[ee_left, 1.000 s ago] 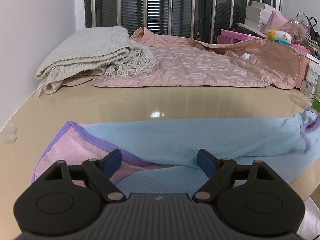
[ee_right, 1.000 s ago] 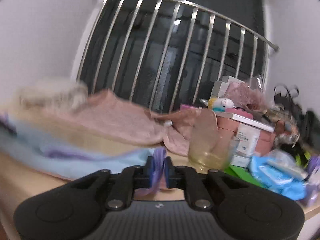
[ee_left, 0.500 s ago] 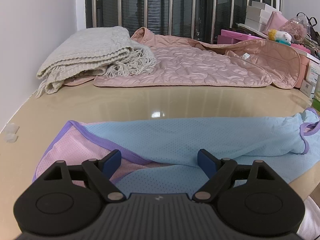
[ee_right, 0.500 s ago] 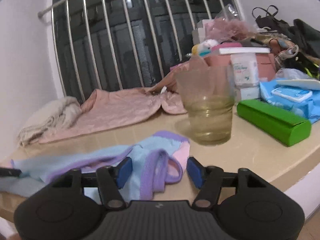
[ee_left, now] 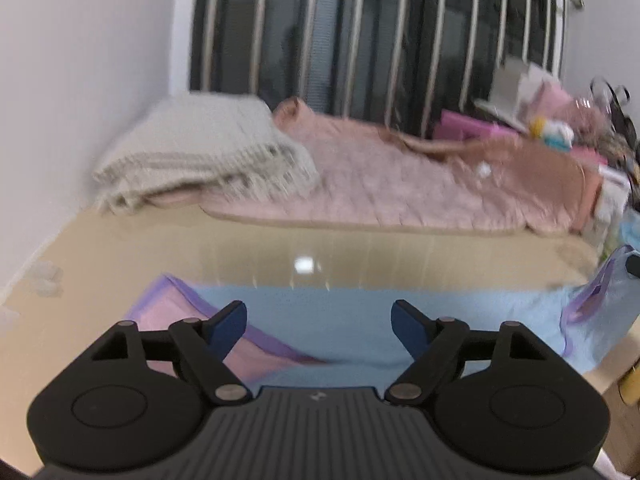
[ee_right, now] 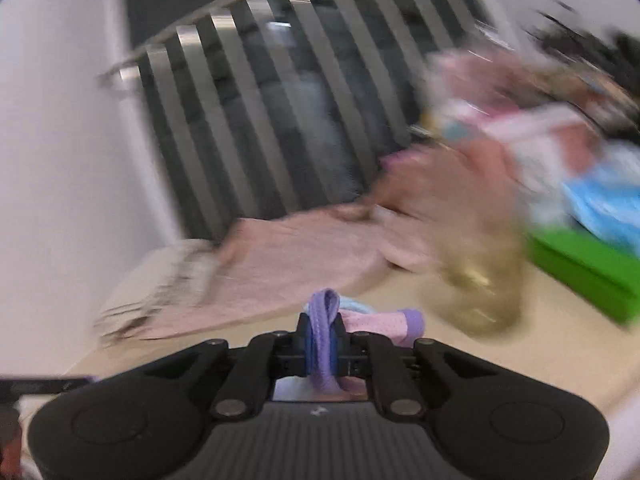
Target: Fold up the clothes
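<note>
With your right claw [ee_right: 322, 344] clamped on the purple trim of the blue garment [ee_left: 360, 320] spread along the counter [ee_left: 240, 248] and your left claw [ee_left: 318, 324] spread apart above it, carry that end across low and level.

Garment [ee_left: 344, 320]: thin perforated mesh cloth, matt, with a woven purple binding [ee_right: 326, 336] along its edges.
Table [ee_left: 280, 248]: smooth, glossy beige top that mirrors a light spot.
Blanket [ee_left: 200, 152]: coarse cream knit, ribbed, fringed at the edge.
Jacket [ee_left: 400, 184]: pink quilted cloth with a soft sheen.
Window bars [ee_left: 360, 40]: brushed metal, dull shine.
Left gripper [ee_left: 319, 326]: matt black plastic body, ribbed on top, with smooth blue pads [ee_left: 228, 326].
Cup [ee_right: 480, 272]: translucent yellowish, blurred.
Box [ee_right: 588, 272]: smooth green.
</note>
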`<state>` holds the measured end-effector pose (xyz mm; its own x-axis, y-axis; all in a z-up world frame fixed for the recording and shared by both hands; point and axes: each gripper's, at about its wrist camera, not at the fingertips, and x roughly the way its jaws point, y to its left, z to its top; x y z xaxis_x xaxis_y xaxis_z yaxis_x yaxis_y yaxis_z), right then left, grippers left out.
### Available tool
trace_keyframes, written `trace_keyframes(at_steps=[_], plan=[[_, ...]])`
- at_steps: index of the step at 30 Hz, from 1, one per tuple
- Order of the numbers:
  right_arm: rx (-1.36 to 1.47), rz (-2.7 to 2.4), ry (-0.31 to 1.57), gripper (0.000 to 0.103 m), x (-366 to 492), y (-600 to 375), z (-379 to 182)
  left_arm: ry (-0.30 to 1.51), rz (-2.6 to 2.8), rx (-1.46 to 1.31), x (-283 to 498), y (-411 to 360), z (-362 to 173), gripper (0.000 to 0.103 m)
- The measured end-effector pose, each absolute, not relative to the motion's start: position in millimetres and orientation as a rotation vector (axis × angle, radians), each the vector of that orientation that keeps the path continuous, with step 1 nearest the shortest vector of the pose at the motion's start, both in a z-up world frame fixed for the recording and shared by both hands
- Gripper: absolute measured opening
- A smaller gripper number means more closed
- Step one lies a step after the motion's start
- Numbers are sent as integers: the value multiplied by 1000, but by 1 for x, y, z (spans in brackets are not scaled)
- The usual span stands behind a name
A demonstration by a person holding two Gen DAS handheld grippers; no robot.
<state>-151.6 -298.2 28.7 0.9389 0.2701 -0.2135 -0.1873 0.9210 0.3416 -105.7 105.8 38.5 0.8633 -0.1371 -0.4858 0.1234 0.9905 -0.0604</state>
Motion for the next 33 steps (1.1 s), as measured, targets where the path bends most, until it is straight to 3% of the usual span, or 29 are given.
trace_keyframes(at_steps=[7, 10, 12, 14, 17, 19, 20, 21, 23, 26, 28, 30, 33], plan=[[196, 550, 343, 10, -120, -158, 29, 522, -66, -111, -119, 133, 35, 81], [134, 560, 422, 22, -115, -126, 15, 532, -39, -123, -127, 145, 32, 81], [106, 575, 449, 42, -116, -114, 9, 536, -22, -130, -130, 151, 30, 81], [116, 591, 393, 47, -127, -126, 20, 534, -10, -141, -133, 155, 29, 81], [146, 581, 296, 47, -138, -153, 38, 531, -28, -151, -134, 152, 28, 81], [152, 514, 329, 46, -122, -163, 40, 529, -41, -158, -134, 149, 28, 82], [157, 496, 368, 44, -110, -166, 35, 528, -47, -161, -134, 148, 28, 82], [163, 481, 409, 34, -99, -167, 29, 528, -57, -160, -135, 146, 28, 82], [163, 507, 493, 23, -80, -161, 15, 531, -89, -136, -135, 135, 28, 82], [121, 584, 571, 24, -71, -146, 5, 534, -131, -92, -139, 122, 27, 82], [61, 637, 504, 36, -76, -150, 17, 538, -160, -69, -142, 115, 25, 84], [-1, 698, 457, 75, -79, -157, 30, 546, -196, -80, -142, 114, 23, 84], [-133, 787, 432, 76, -67, -162, 48, 553, -275, -89, -143, 108, 22, 84]])
